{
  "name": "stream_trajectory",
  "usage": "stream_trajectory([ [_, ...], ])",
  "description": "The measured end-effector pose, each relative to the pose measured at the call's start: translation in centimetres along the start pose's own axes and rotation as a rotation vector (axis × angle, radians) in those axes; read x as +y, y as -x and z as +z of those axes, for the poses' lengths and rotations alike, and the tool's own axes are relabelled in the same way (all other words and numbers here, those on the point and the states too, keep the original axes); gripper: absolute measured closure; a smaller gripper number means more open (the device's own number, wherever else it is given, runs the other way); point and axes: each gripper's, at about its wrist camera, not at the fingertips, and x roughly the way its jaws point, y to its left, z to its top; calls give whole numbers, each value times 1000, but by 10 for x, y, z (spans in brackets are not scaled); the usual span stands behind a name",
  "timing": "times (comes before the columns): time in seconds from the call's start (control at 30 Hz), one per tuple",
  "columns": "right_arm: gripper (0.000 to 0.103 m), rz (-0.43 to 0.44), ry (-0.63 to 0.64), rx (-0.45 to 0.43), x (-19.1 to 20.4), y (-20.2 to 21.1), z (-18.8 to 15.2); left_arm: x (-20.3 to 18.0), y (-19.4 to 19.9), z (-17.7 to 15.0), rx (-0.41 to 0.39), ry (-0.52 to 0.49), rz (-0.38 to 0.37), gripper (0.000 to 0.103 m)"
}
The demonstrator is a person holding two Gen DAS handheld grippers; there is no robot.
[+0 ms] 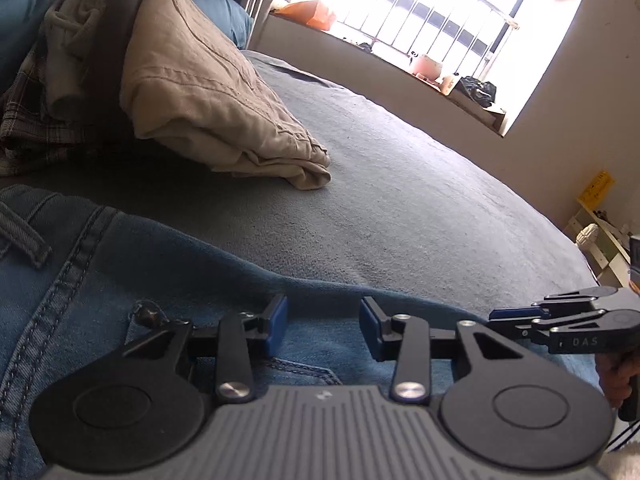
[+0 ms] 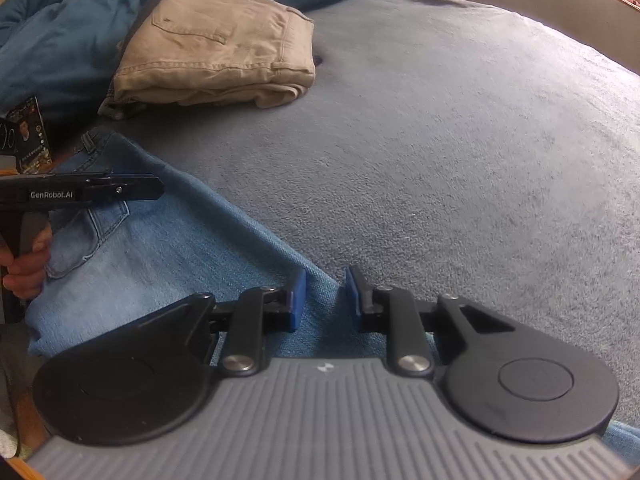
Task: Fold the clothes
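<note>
Blue denim jeans point(image 2: 132, 248) lie spread flat at the near edge of the grey blanket point(image 2: 460, 140) that covers the bed. The left gripper point(image 1: 323, 328) sits over the jeans near the waistband, its blue pads point(image 1: 280, 326) parted with nothing between them. The right gripper point(image 2: 322, 298) hangs over the jeans' far edge, where denim meets blanket; its jaws stand apart too, with the cloth's edge running up between them but not pinched. A hand point(image 2: 26, 268) grips the left gripper's handle, seen from the right wrist camera.

Beyond the jeans, farther up the blanket, folded khaki trousers point(image 2: 216, 44) rest on a small pile with a plaid garment point(image 1: 36, 120) under them. Behind the pile lies a blue pillow point(image 2: 60, 36). Across the blanket from the jeans, a bright window point(image 1: 432, 8) with railings fills the wall.
</note>
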Motion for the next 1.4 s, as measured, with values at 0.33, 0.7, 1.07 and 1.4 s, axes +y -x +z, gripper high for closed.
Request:
stream_trajectory([
  [0.33, 83, -54, -19, 43, 8, -8, 6, 13, -3, -6, -42, 40, -59, 62],
  [0.7, 82, -120, 9, 232, 19, -26, 36, 34, -7, -4, -51, 135, -150, 62],
  [1.07, 81, -148, -49, 428, 18, -46, 64, 52, -20, 6, -19, 241, -208, 70],
  [1.4, 80, -150, -122, 263, 13, -24, 37, 68, -37, 19, 43, 344, -223, 79],
])
